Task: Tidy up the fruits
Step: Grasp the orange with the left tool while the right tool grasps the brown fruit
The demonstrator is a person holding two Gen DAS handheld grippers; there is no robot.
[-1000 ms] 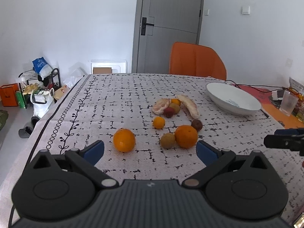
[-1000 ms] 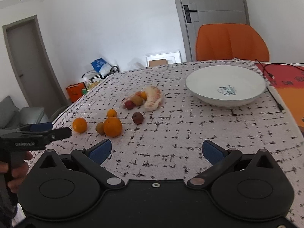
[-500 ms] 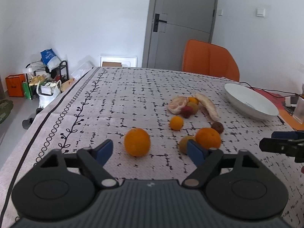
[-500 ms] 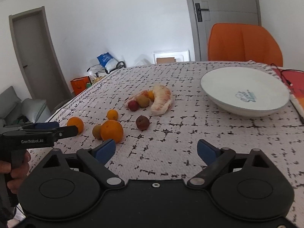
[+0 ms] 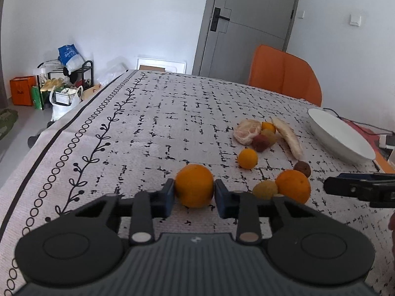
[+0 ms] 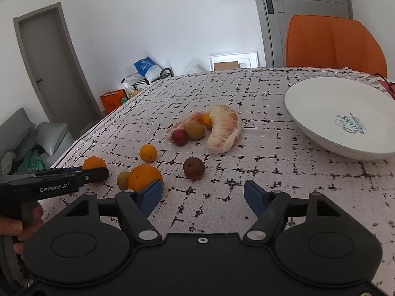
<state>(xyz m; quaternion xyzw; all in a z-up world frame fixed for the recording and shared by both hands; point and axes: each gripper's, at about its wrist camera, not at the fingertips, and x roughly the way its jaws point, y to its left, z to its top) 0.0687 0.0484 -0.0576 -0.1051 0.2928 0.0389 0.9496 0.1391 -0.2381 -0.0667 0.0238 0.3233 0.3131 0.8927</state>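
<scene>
Your left gripper [image 5: 194,194] is clamping its blue pads [image 5: 169,194] against both sides of an orange [image 5: 194,185] that is sitting on the table [image 5: 153,128], the fruit lying farthest from the white bowl [image 6: 328,113]. Your right gripper [image 6: 203,196] is hovering with its jaws spread wide and nothing between them, low over the table just short of the bowl. Between the held orange and the bowl, a second orange [image 6: 145,178] is touching a small yellow-green fruit [image 6: 123,179], with a brown fruit [image 6: 194,167], a small orange citrus [image 6: 148,152] and a pomelo wedge [image 6: 223,128] lying nearer the bowl.
</scene>
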